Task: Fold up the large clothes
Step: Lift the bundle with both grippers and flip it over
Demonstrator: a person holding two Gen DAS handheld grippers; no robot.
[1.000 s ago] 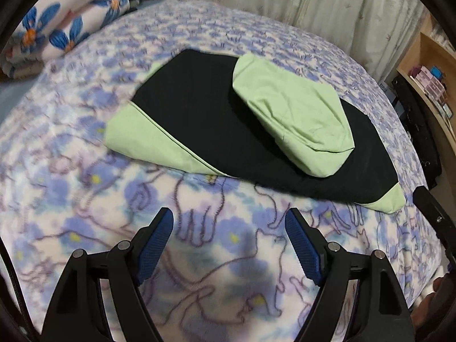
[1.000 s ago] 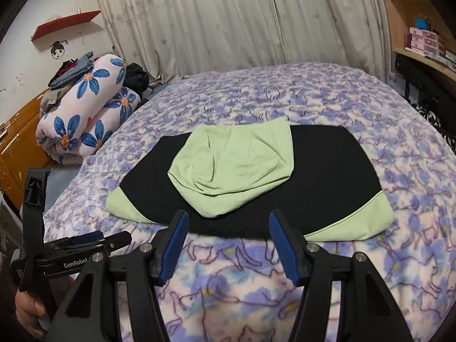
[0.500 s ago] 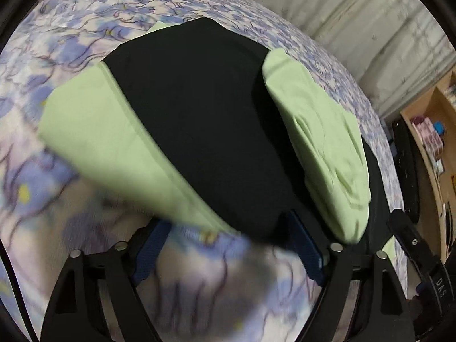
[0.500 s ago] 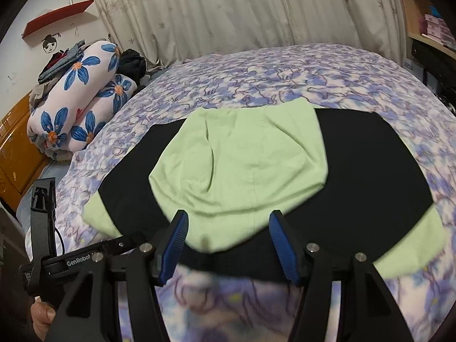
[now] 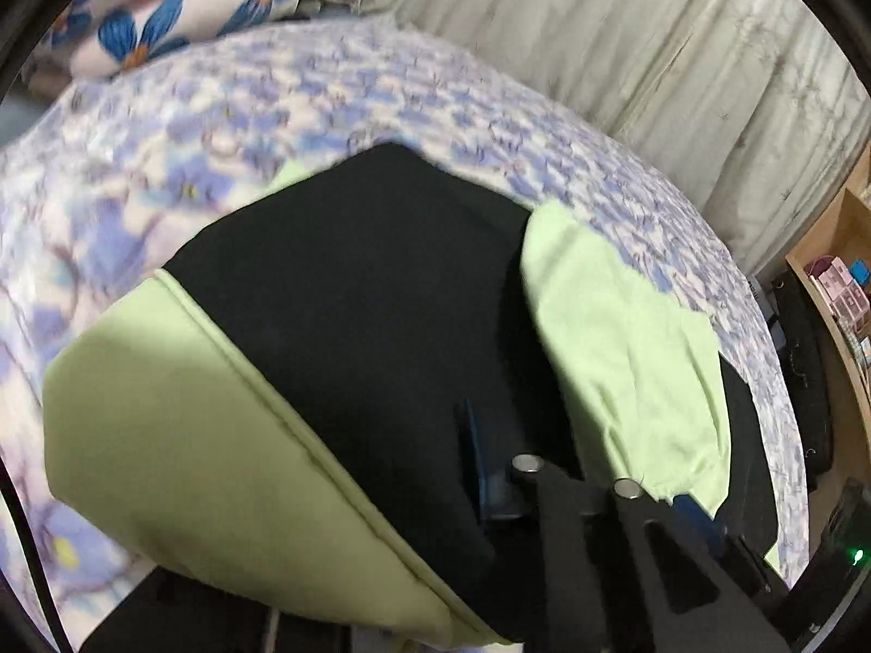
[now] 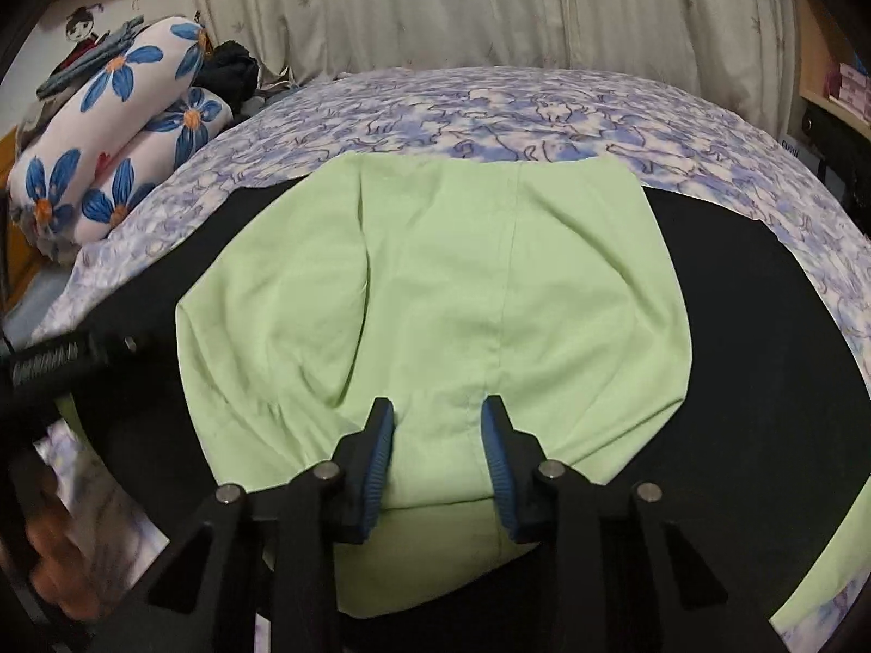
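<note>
A black garment [image 5: 354, 294] with light green panels [image 5: 179, 424] lies folded on the blue-flowered bedspread [image 6: 544, 109]; its light green hood [image 6: 435, 272] is laid over the black body [image 6: 735, 381]. My left gripper [image 5: 452, 454] is closing at the garment's near edge. One blue pad [image 5: 474, 462] presses the black cloth, which drapes over and hides the other finger. My right gripper [image 6: 438, 427] is closing with both fingertips pushed down on the hood's near end. Green fabric lies between its pads, which stand apart. The left view shows one right pad [image 5: 691, 506] at the hood's end.
Rolled floral bedding [image 6: 109, 163] and dark clothes [image 6: 231, 71] lie at the bed's far left. Pale curtains [image 6: 490, 0] hang behind the bed. A wooden shelf [image 5: 841, 283] and a black bag [image 5: 800, 337] stand off its right side. A hand [image 6: 54, 571] holds the left gripper's body [image 6: 49, 364].
Both grippers came forward and down onto the garment. The left jaws went from wide to nearly shut over the near edge. The right jaws narrowed on the hood's end.
</note>
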